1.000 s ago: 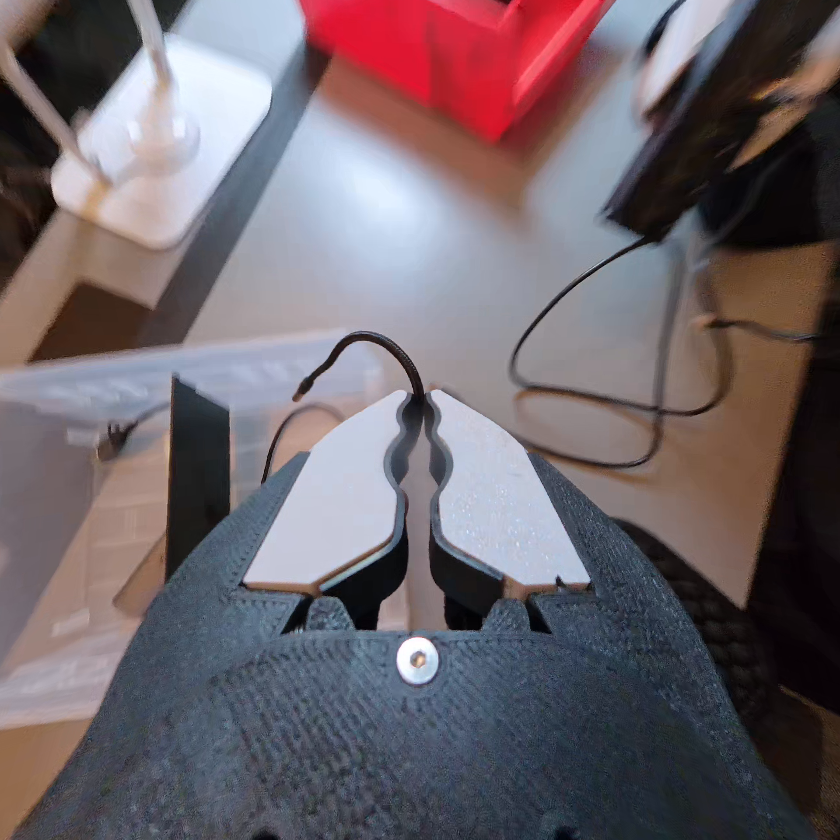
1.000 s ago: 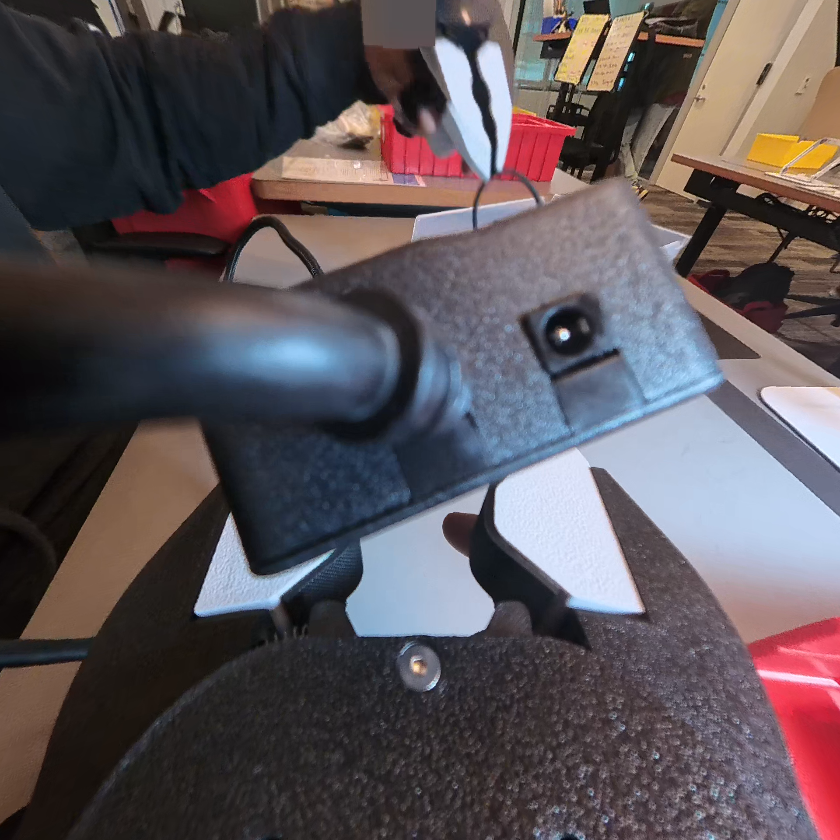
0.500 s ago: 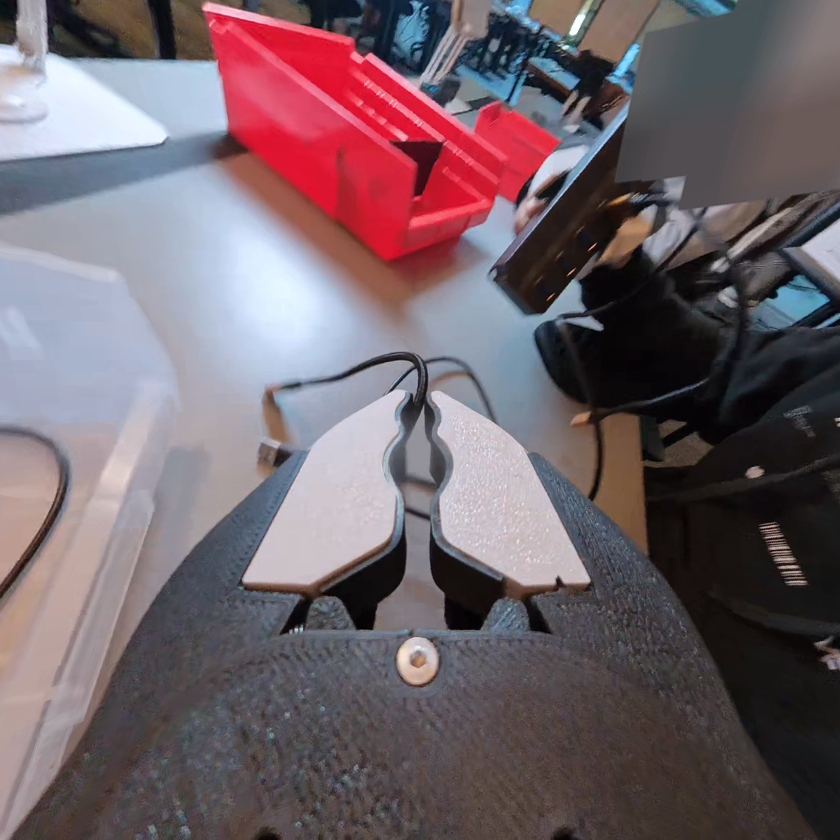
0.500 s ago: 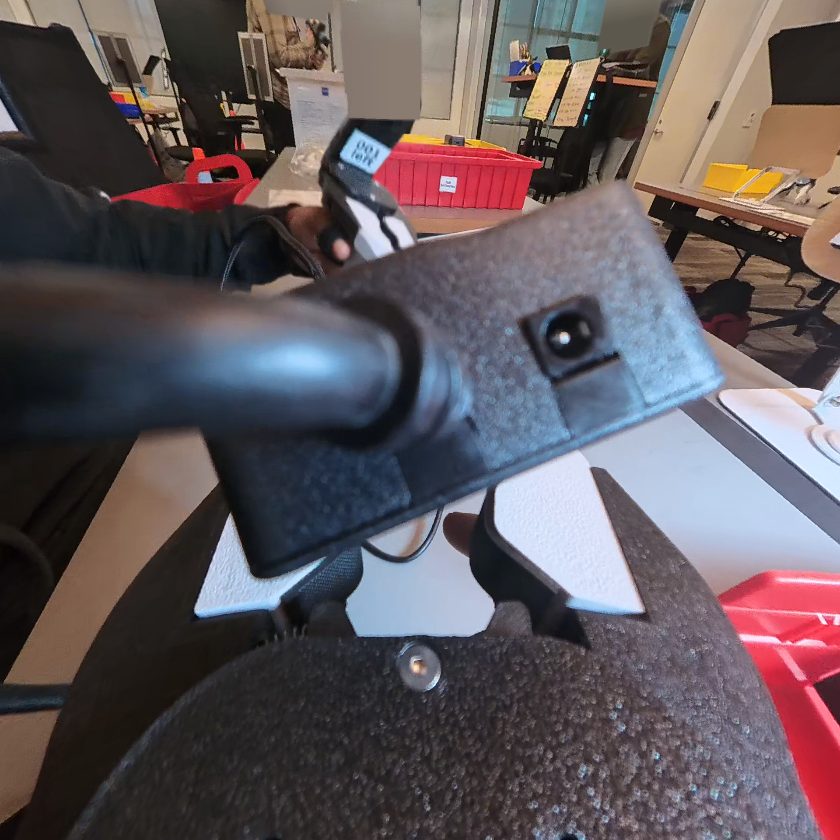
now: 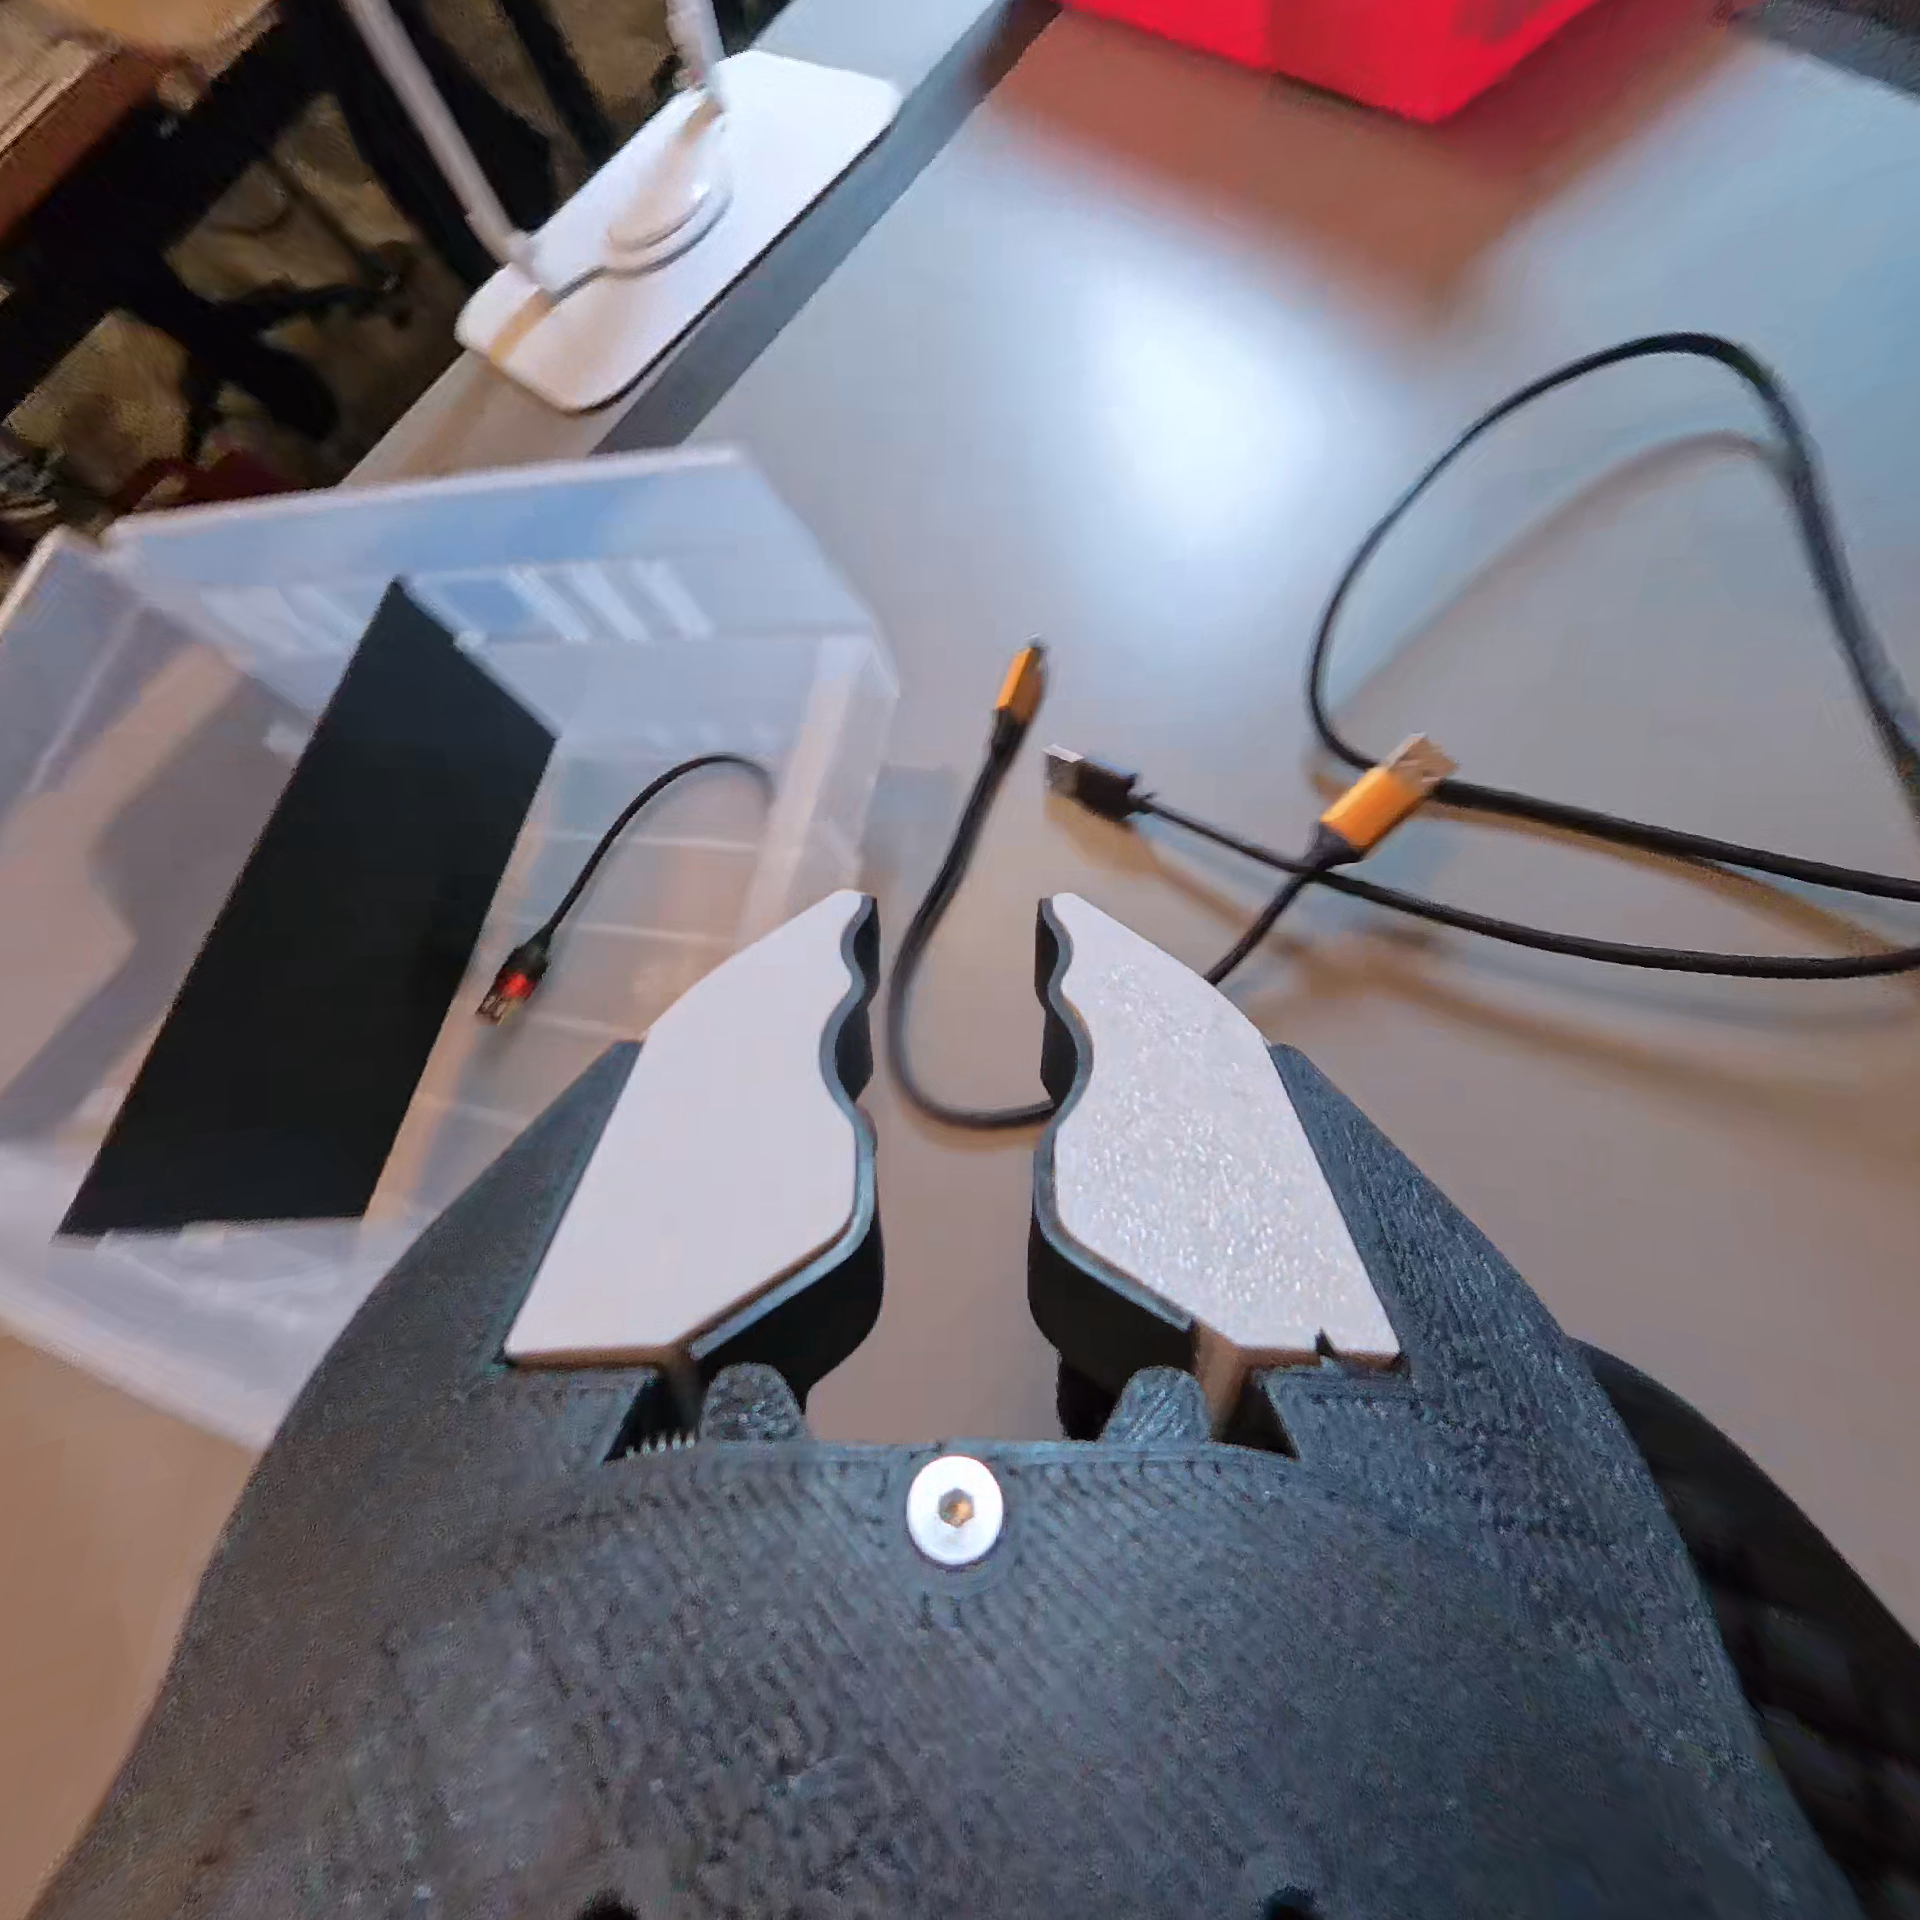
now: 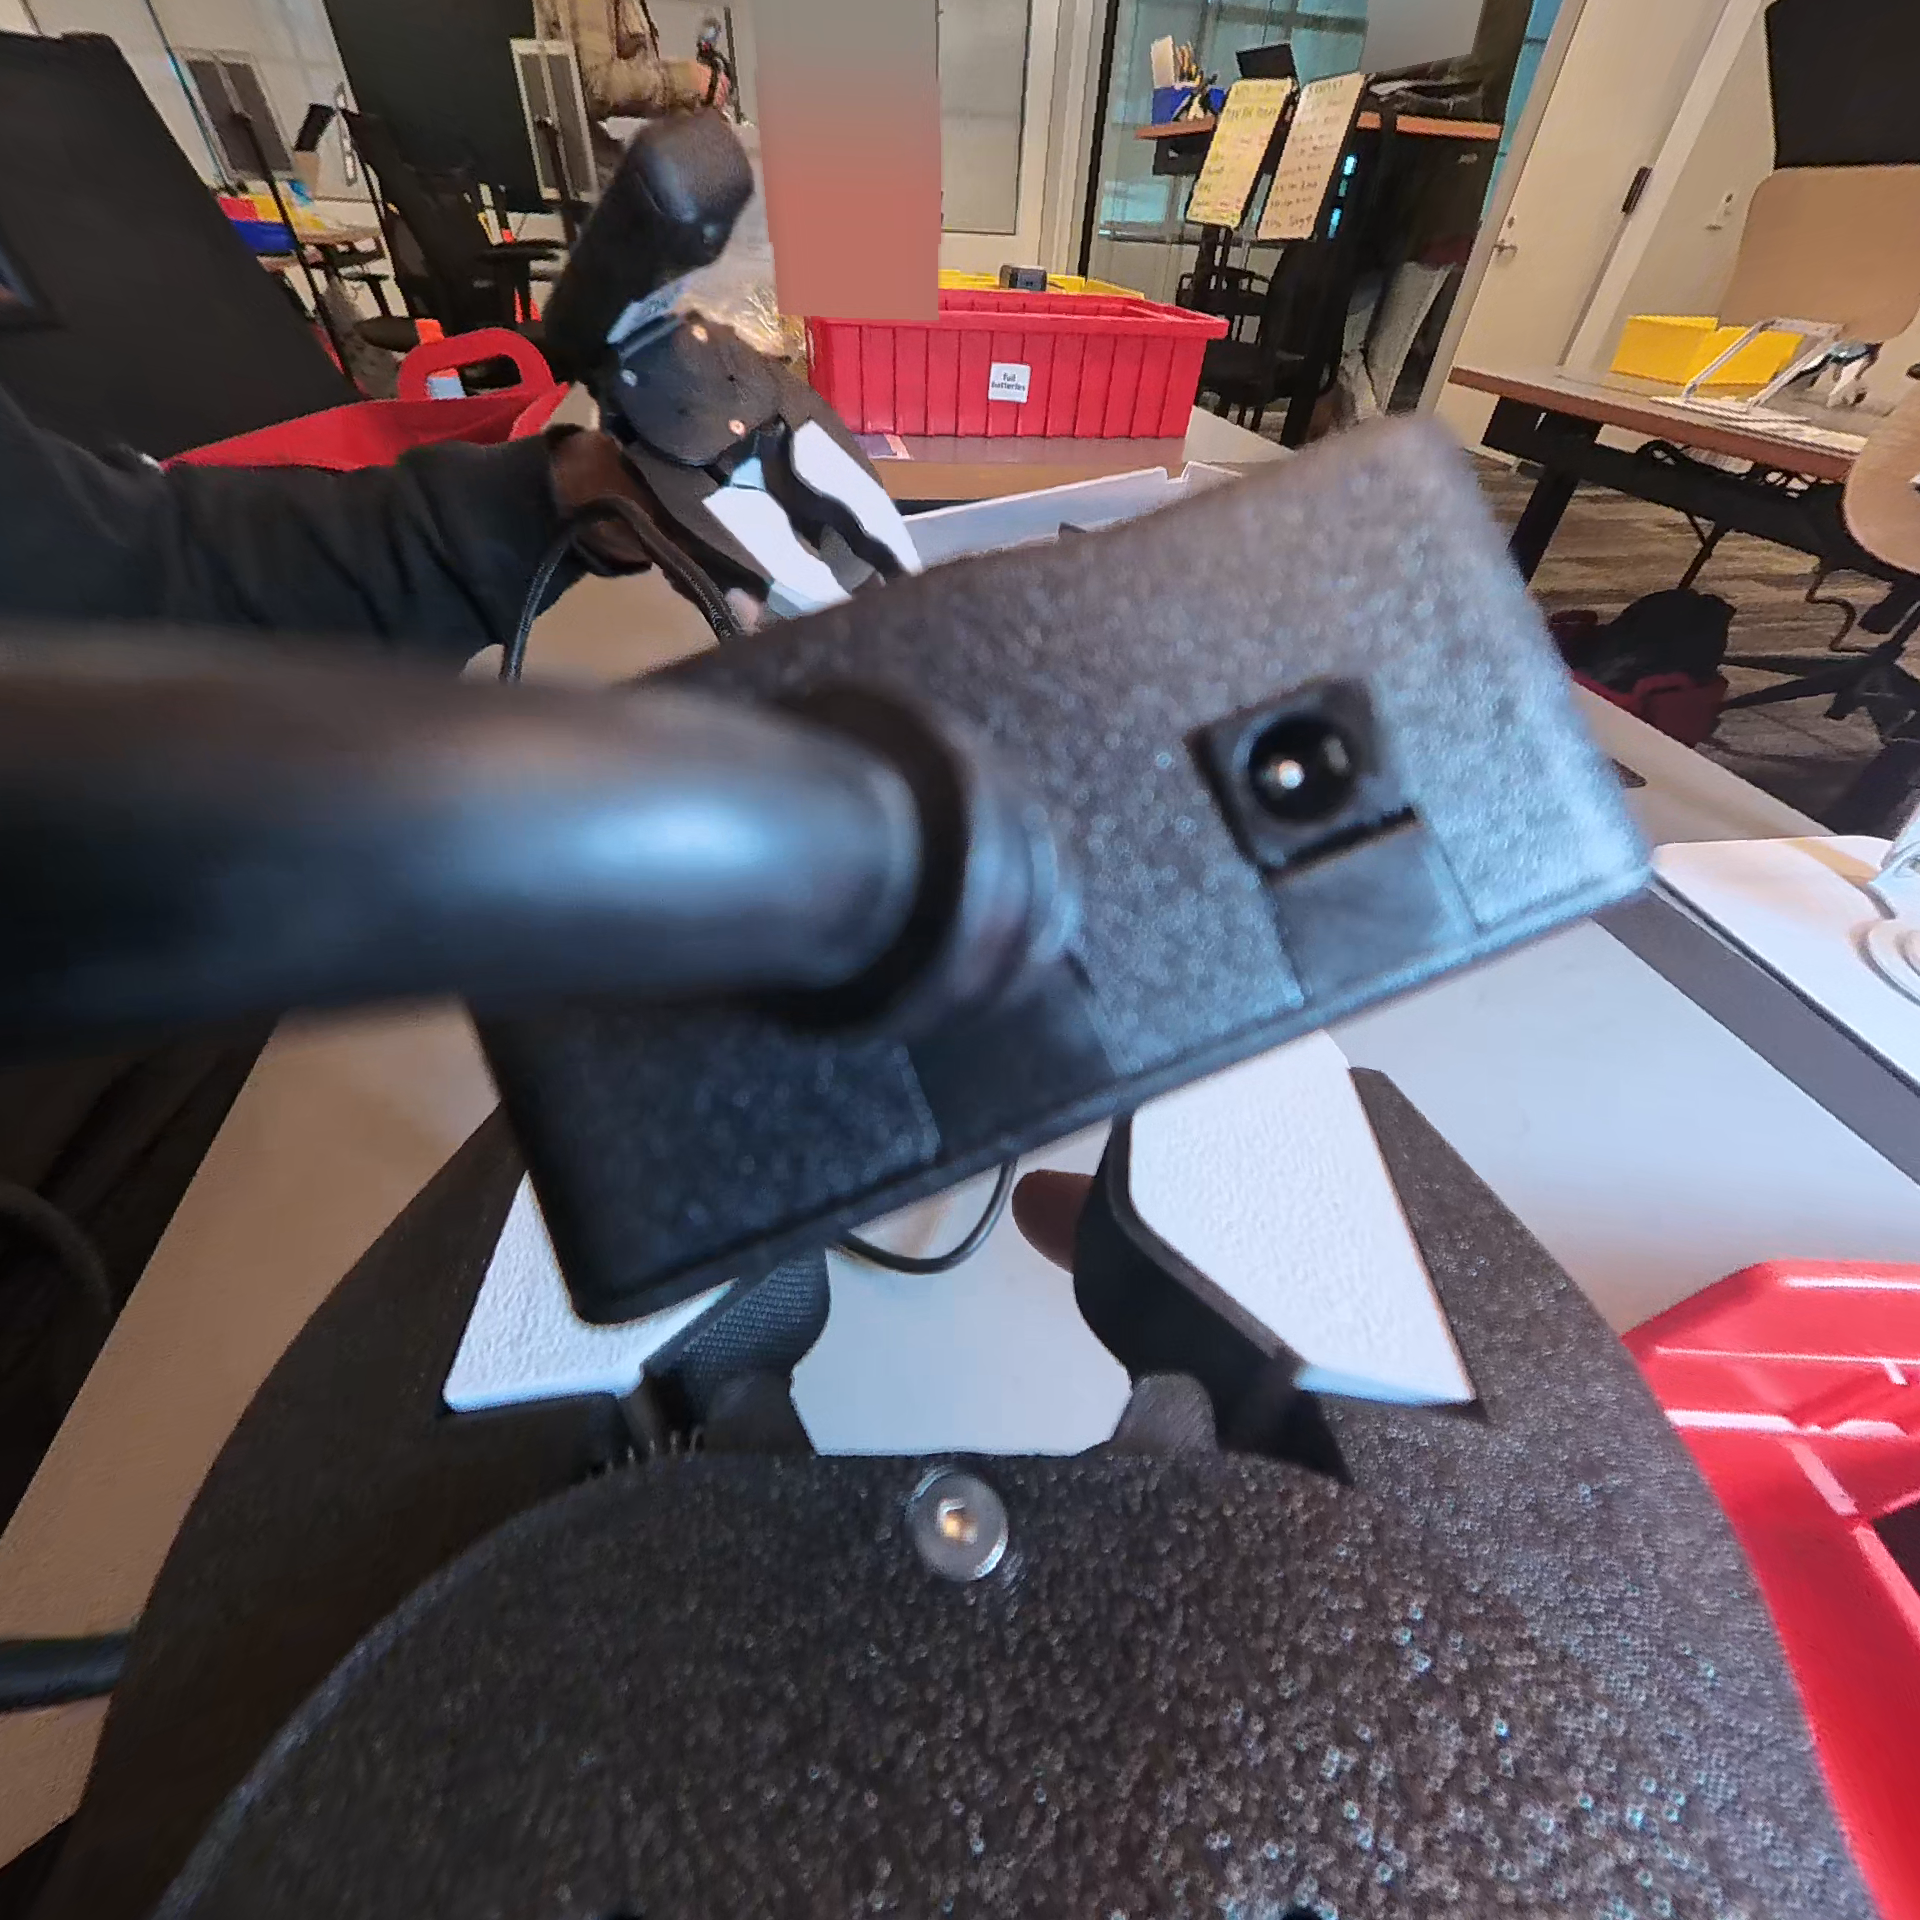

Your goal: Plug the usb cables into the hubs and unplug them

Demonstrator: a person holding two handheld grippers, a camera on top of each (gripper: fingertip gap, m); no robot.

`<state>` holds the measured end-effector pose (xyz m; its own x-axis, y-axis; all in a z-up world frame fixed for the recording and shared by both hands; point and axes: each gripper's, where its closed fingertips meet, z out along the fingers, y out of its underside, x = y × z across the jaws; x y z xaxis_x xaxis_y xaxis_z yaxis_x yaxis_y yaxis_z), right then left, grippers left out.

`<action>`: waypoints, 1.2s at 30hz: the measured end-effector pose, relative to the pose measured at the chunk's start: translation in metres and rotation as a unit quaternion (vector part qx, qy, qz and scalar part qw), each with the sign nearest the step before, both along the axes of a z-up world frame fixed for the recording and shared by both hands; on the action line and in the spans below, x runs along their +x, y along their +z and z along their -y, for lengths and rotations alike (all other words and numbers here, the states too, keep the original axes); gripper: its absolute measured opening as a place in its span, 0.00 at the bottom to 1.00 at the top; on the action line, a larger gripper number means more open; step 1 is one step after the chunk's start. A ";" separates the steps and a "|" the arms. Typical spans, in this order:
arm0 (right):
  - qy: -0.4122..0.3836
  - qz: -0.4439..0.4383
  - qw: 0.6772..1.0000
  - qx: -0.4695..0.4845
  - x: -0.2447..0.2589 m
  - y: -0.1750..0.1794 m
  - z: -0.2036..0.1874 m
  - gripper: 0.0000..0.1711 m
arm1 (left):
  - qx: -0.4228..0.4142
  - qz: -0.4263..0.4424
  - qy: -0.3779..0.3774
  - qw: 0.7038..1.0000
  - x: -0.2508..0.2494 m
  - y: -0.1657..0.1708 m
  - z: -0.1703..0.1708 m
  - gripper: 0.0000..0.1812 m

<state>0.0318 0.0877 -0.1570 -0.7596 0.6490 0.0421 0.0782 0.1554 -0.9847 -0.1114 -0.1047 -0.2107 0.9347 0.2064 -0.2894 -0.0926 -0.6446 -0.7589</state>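
Note:
My left gripper [image 5: 956,925] is open and empty, low over the grey table [image 5: 1143,364]. A thin black cable [image 5: 909,997] with an orange plug [image 5: 1020,686] lies on the table between its fingers. Two more USB cables lie to the right, one with a black plug [image 5: 1086,777] and one with an orange plug [image 5: 1382,805]. My right gripper [image 6: 987,1101] is shut on a black textured hub [image 6: 1143,727], held tilted above the table. A thick black cable [image 6: 416,831] is plugged into the hub, next to a round socket [image 6: 1288,774]. The hub hides the right fingertips. The left gripper [image 6: 800,520] shows beyond it.
A clear plastic bin [image 5: 644,540] stands at the left with a black box [image 5: 312,935] and a red-tipped cable [image 5: 514,982] in it. A white lamp base [image 5: 675,208] sits at the far left. A red bin [image 6: 1818,1475] is at the right. A person's dark sleeve [image 6: 260,561] reaches across. Spacing between my two grippers at the tips: around 25 cm.
My left gripper has opened and let go of the thin black cable, which now lies on the table. It has swung back toward the clear bin. The right gripper still holds the hub.

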 end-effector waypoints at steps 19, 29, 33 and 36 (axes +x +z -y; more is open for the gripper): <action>-0.001 0.009 1.000 0.009 0.000 -0.007 -0.004 0.34 | -0.198 0.046 -0.214 0.955 0.059 -0.079 -0.041 0.04; -0.001 0.002 1.000 0.007 0.000 -0.002 0.000 0.33 | -0.208 0.017 -0.194 0.959 0.051 -0.081 -0.025 0.03; -0.005 0.000 1.000 0.005 0.001 0.000 -0.003 0.33 | -0.179 0.009 -0.199 0.963 0.061 -0.046 -0.021 0.02; -0.009 -0.003 1.000 -0.001 0.001 0.003 -0.008 0.33 | -0.126 0.016 -0.219 0.967 0.079 0.014 -0.010 0.02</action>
<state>0.0330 0.0962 -0.1540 -0.7472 0.6631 0.0450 0.0750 0.1514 -0.9856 -0.0323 -0.0951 -0.1972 0.9260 -0.2846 -0.2481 -0.3774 -0.7137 -0.5901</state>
